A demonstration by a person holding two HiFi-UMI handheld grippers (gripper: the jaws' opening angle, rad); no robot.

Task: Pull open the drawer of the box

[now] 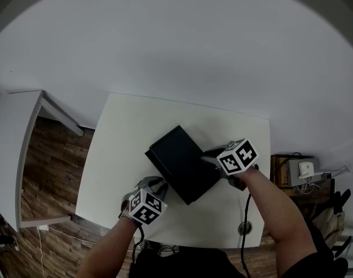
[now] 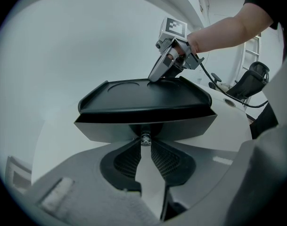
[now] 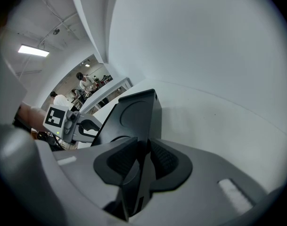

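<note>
**Both my tongs are on the black box**

My left tongs [image 2: 144, 143] are pinched shut on a small shiny knob [image 2: 144, 138]. The knob sticks out of the middle of the drawer [image 2: 185, 126], and the drawer front fills the space right ahead of these tongs. Just above the knob is the flat top of the box [image 1: 182, 164], which has a raised edge all round and a round dip in it. I cannot tell if the drawer has come out at all.

My right tongs [image 3: 144, 147] are on the far side of the box from my left tongs. They are clamped on a thin edge of the box at its corner. That edge runs straight between the two pads, and the pads press on it from both sides. From these tongs the box stretches away in front, and my left tongs show past its left side.

The box lies between my two tongs, turned at a slant. It rests on a white worktop [image 1: 124, 138], which spreads out under and beyond both tongs. Out past my left tongs, beyond the worktop's edge, is a brown wood floor [image 1: 54, 161].
</note>
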